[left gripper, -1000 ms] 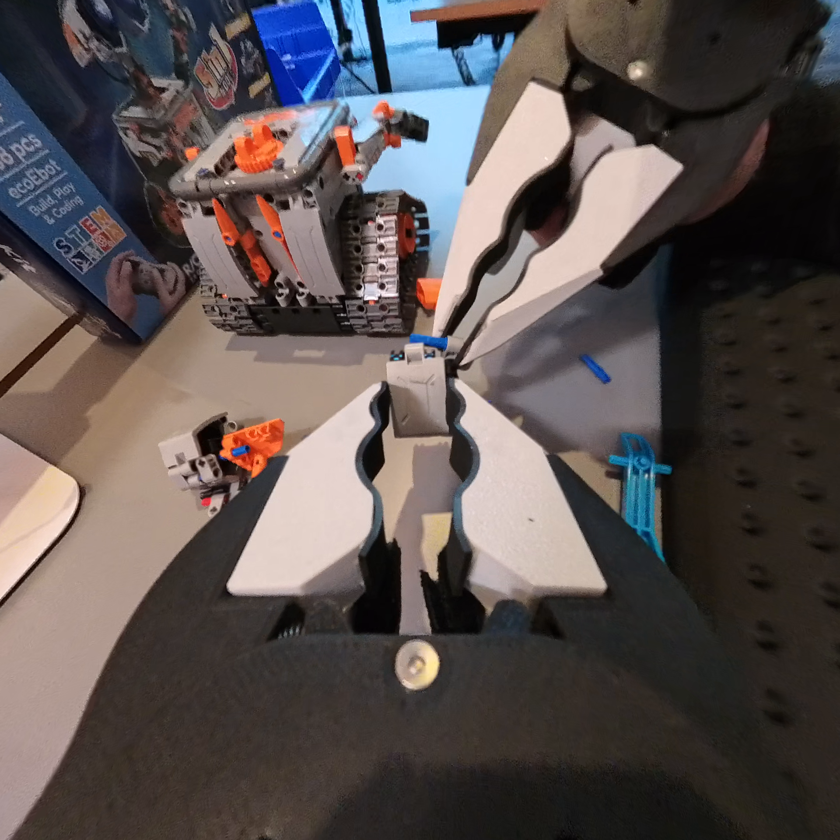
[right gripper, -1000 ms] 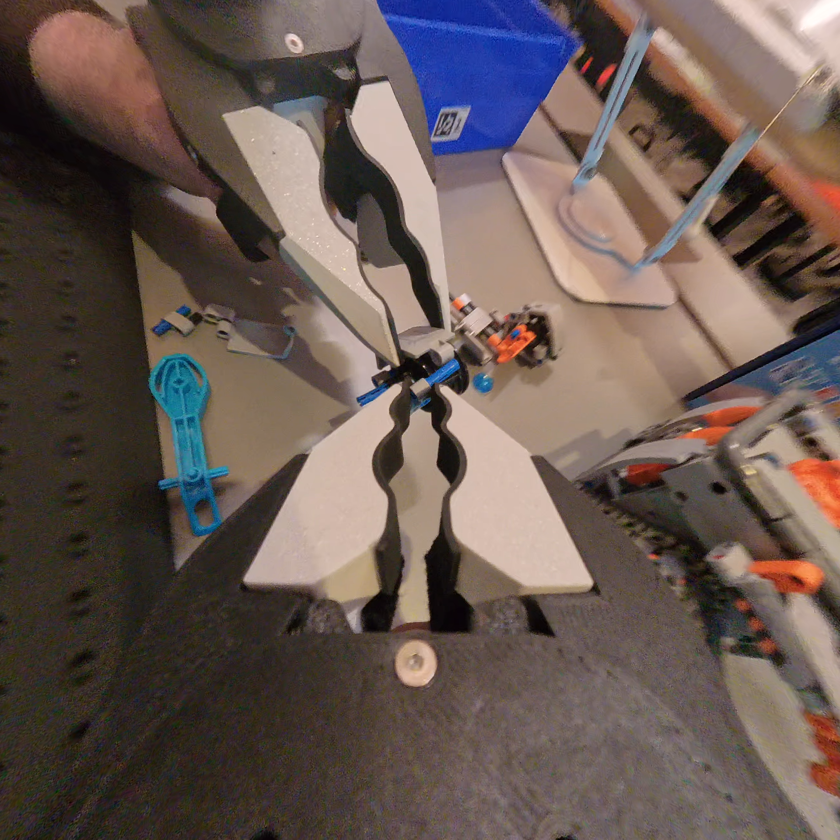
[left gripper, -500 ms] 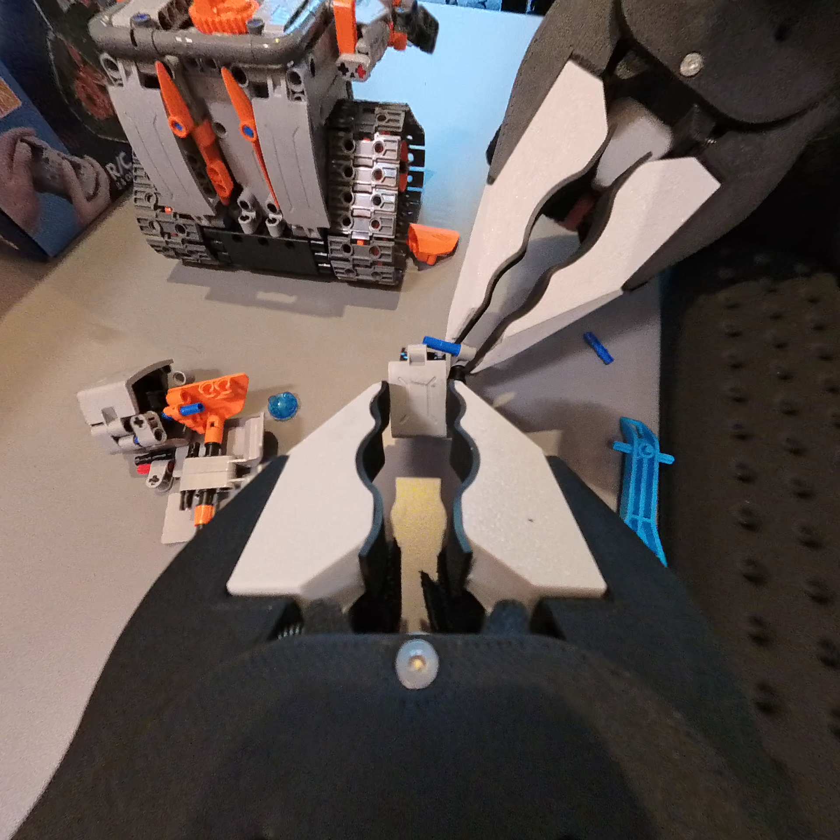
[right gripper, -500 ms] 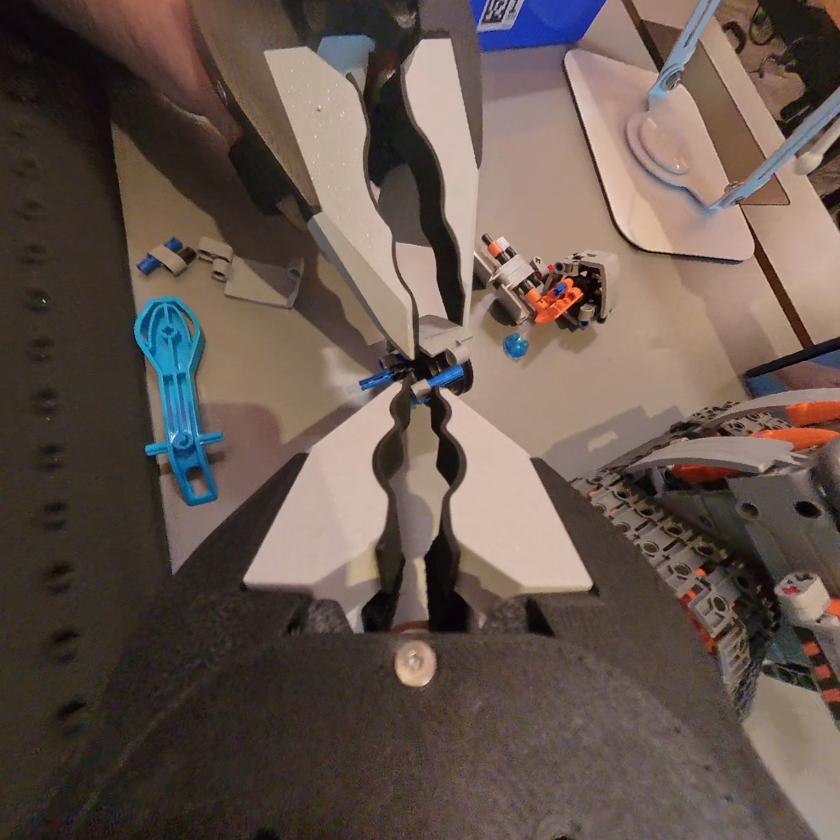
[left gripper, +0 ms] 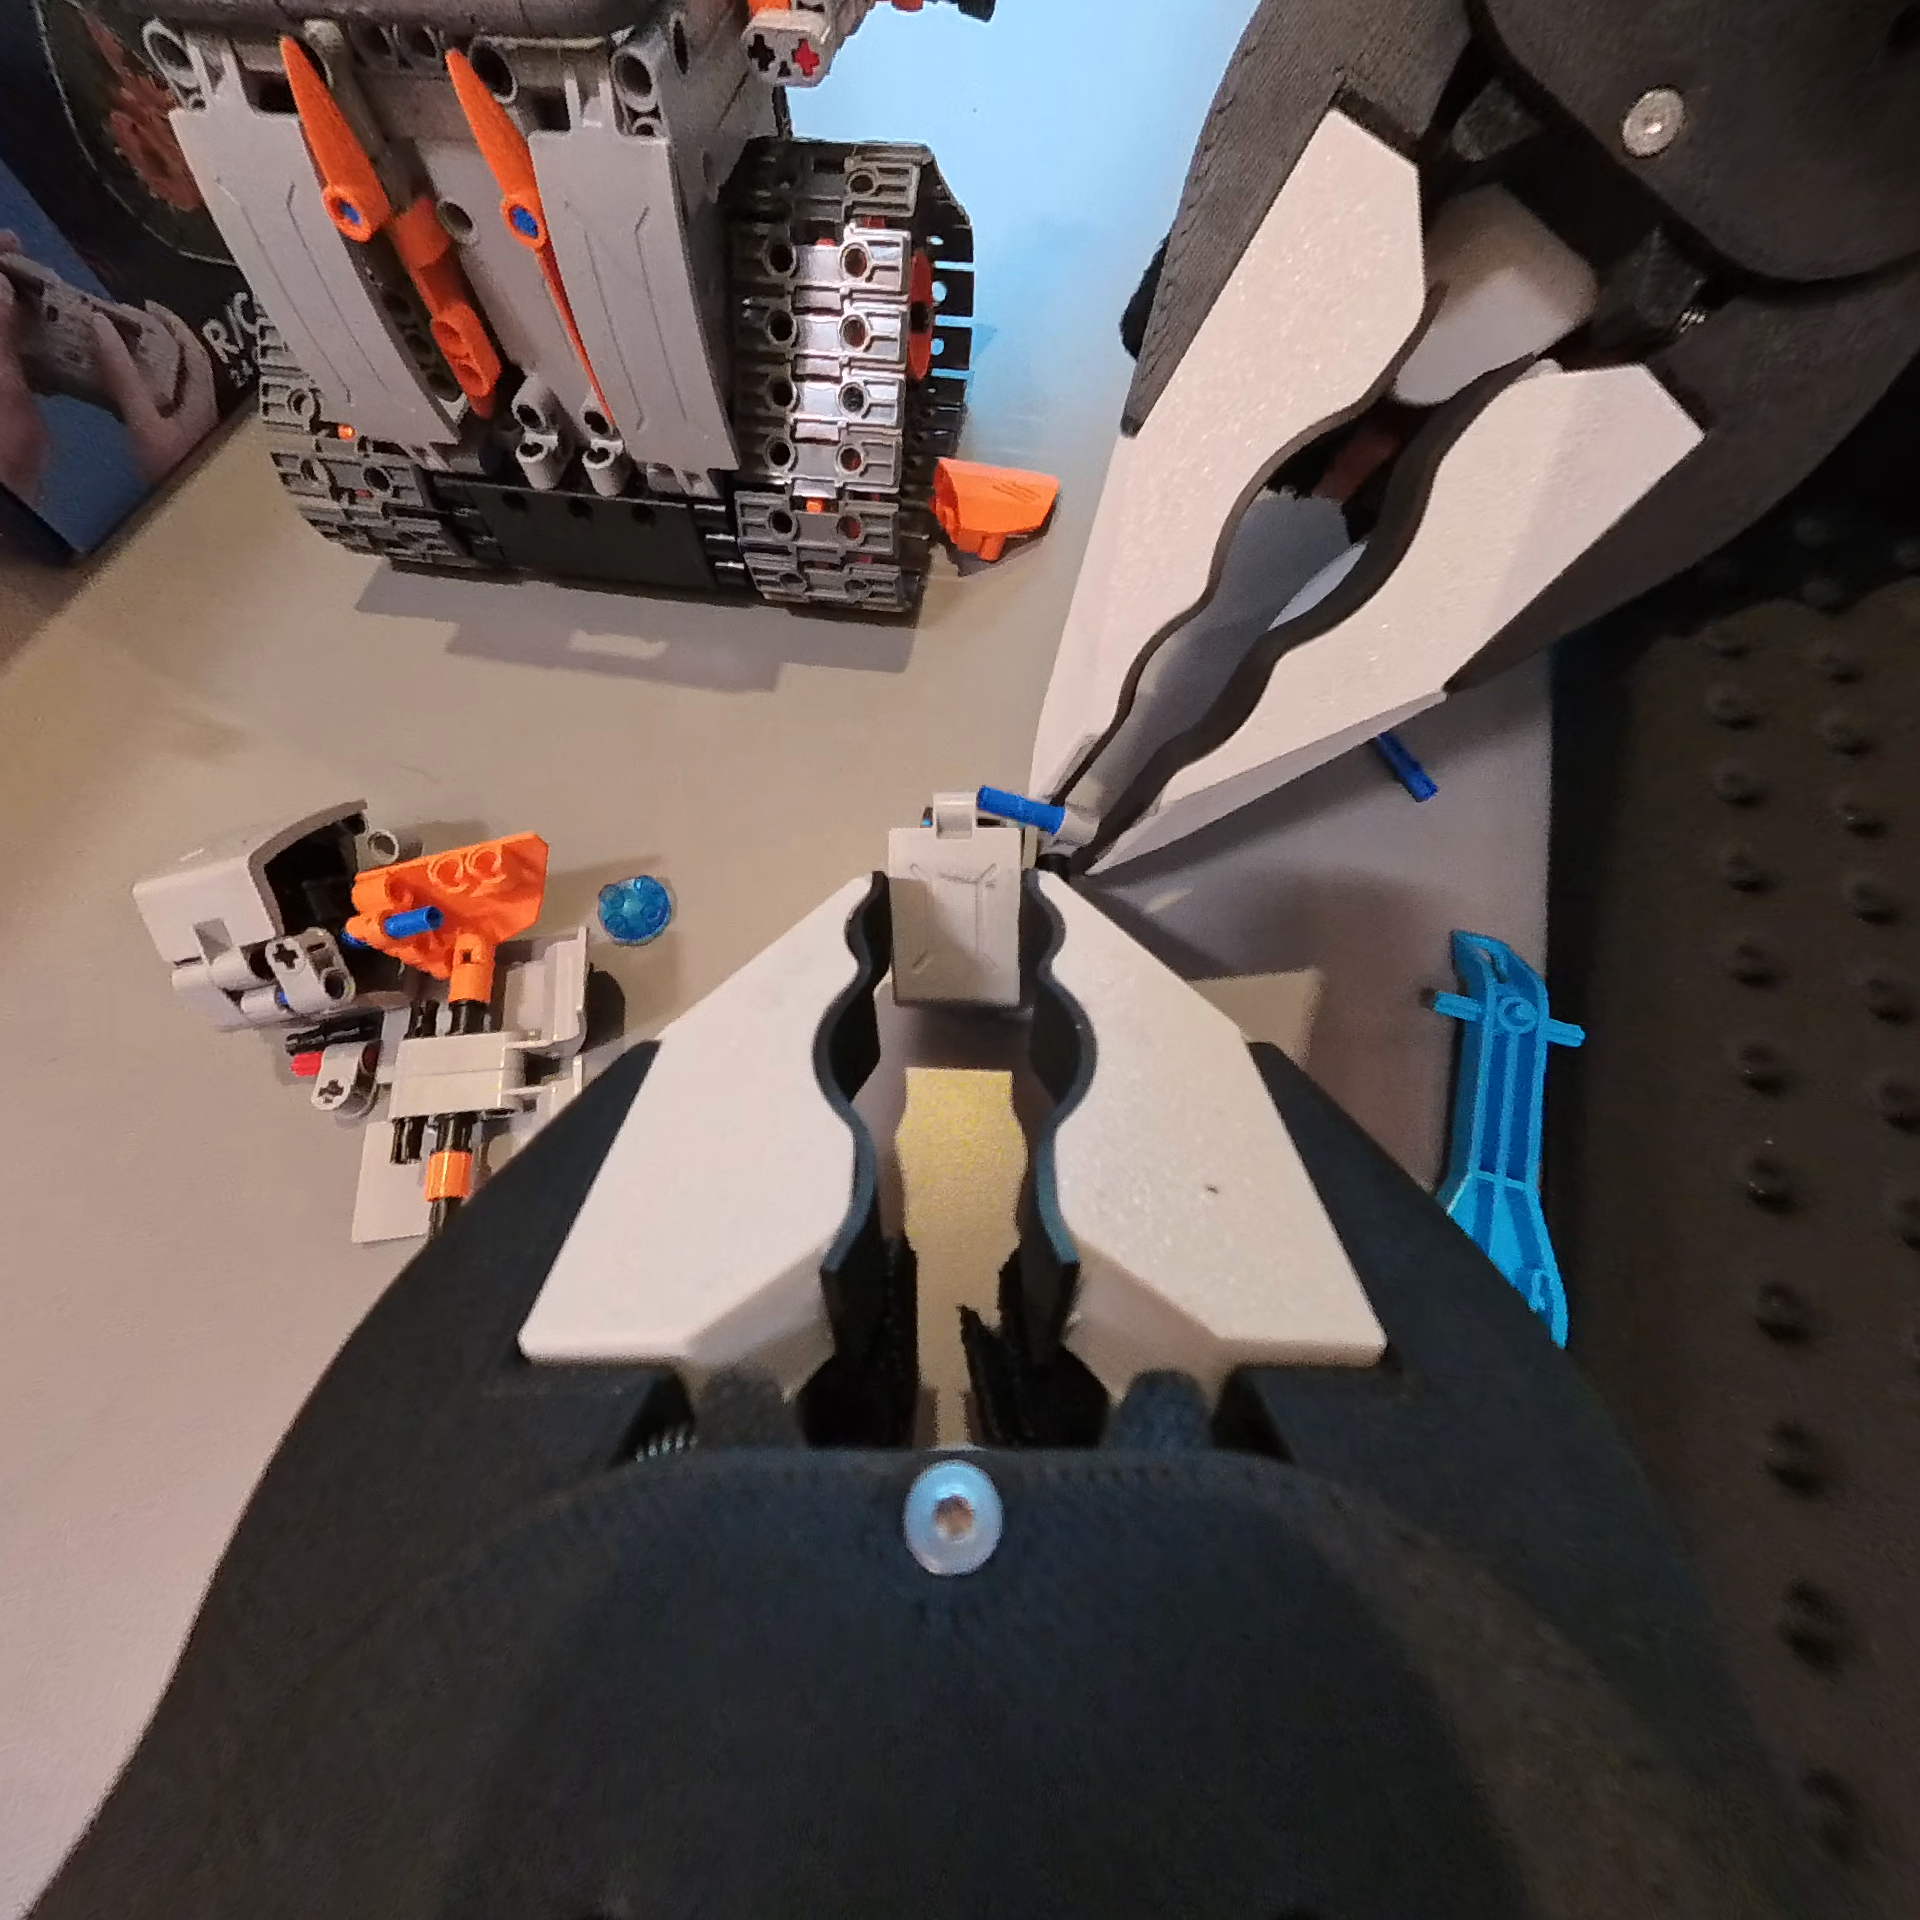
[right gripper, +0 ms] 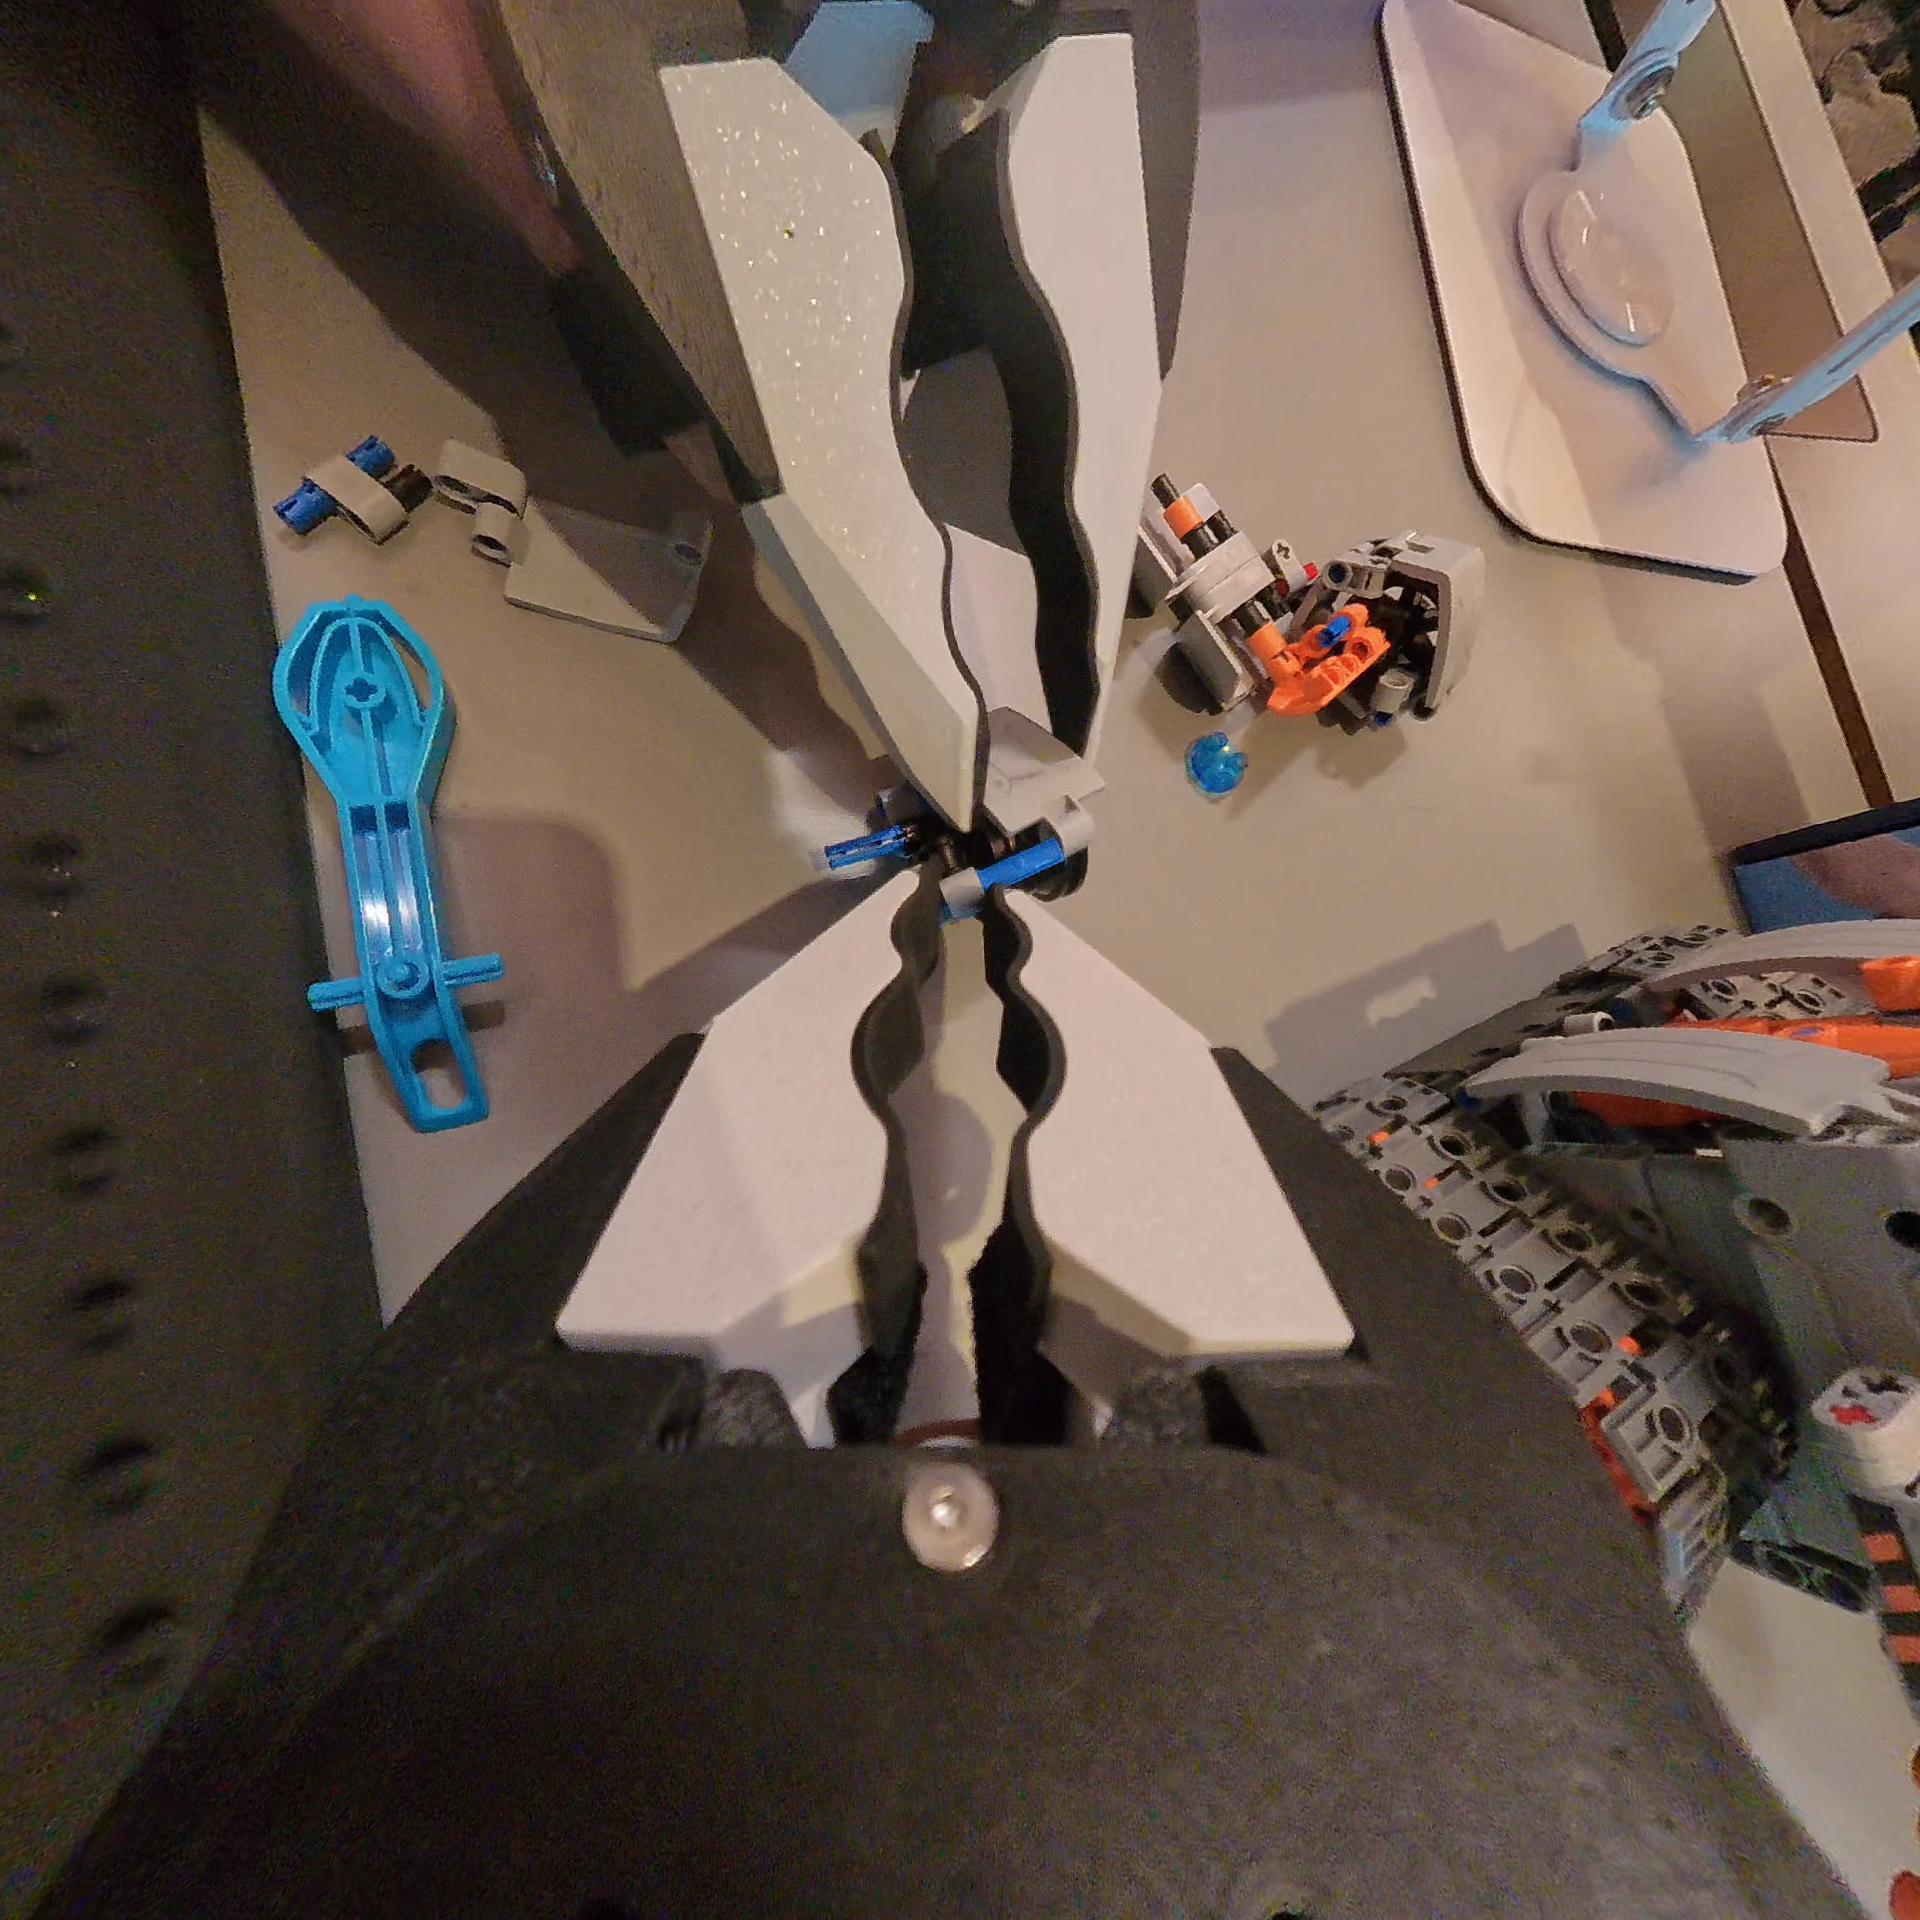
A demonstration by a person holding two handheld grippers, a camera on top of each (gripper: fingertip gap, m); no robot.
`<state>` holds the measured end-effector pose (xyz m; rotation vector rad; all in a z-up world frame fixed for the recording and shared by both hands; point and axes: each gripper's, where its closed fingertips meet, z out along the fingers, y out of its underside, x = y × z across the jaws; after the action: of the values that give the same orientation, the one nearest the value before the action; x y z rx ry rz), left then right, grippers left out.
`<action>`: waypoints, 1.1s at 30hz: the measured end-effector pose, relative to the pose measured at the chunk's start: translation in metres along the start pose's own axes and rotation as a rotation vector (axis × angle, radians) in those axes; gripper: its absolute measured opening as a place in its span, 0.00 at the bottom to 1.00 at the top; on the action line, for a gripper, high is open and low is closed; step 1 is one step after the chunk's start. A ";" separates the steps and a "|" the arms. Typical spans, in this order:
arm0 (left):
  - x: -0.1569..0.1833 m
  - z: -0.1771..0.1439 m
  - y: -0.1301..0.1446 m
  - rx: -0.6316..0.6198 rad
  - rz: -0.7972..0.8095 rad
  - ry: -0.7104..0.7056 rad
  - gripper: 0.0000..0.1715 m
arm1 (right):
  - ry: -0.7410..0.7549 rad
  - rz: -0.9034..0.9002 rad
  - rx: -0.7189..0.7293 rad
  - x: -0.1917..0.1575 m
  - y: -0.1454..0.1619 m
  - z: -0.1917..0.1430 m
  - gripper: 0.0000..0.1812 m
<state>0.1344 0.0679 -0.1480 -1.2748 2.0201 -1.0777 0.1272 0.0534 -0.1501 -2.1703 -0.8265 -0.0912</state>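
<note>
Over beige tabletop (left gripper: 260, 1351), left gripper (left gripper: 951, 899) clamps a small grey plastic panel (left gripper: 954, 914) while right gripper (right gripper: 961, 899), at one o'clock, pinches its blue pin (right gripper: 1013, 862); uneven pulling might fling pieces.

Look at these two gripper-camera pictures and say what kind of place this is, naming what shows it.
Probably a hobby or lab workbench for building-brick kits. A tracked grey and orange model stands on the grey table, its printed kit box beside it, with loose parts and a blue brick-separator tool lying around.
</note>
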 end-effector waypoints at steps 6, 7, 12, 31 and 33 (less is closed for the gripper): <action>0.000 0.000 -0.001 -0.006 0.043 -0.026 0.12 | -0.020 0.022 -0.017 -0.001 0.001 0.002 0.03; 0.000 0.000 -0.001 -0.007 0.051 -0.030 0.12 | -0.035 0.038 -0.017 -0.002 0.002 0.002 0.03; 0.002 0.001 -0.001 -0.008 0.089 -0.046 0.12 | -0.089 0.072 -0.017 -0.004 0.004 0.003 0.03; -0.015 -0.016 -0.018 0.130 -0.036 -0.011 0.13 | -0.123 0.246 0.060 0.005 -0.001 0.001 0.14; -0.012 -0.017 -0.023 0.169 -0.082 0.041 0.13 | -0.085 0.243 0.074 0.010 -0.003 0.005 0.16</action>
<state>0.1383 0.0793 -0.1194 -1.2654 1.8756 -1.2932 0.1326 0.0635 -0.1481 -2.1983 -0.5968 0.1525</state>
